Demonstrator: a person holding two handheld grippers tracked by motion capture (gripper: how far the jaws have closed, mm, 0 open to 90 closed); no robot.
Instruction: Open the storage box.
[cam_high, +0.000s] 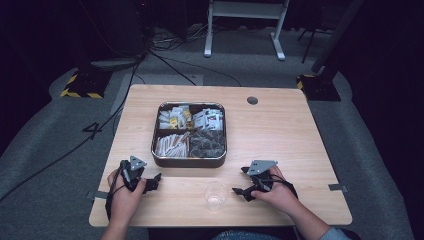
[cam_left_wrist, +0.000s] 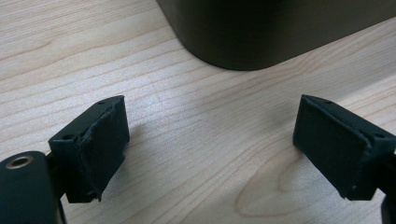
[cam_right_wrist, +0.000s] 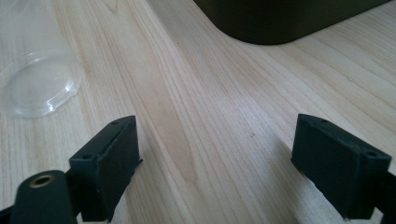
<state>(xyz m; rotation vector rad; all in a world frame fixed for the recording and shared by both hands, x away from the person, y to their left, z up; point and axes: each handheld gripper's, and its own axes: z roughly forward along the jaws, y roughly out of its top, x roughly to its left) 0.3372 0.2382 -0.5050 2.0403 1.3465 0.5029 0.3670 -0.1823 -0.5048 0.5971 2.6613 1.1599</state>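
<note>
Standing between claws: clear cup (cam_high: 215, 195); sachet tray (cam_high: 188, 161) behind.

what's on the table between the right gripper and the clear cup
Nothing: in the right gripper view only bare wood lies between the open right gripper and the cup. The high view agrees, cup just left of it.

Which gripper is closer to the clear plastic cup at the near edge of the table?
Right. The right gripper sits just to the right of the clear plastic cup, jaws open, not touching it. The left gripper rests farther off, left of the cup, near the metal tray.
</note>
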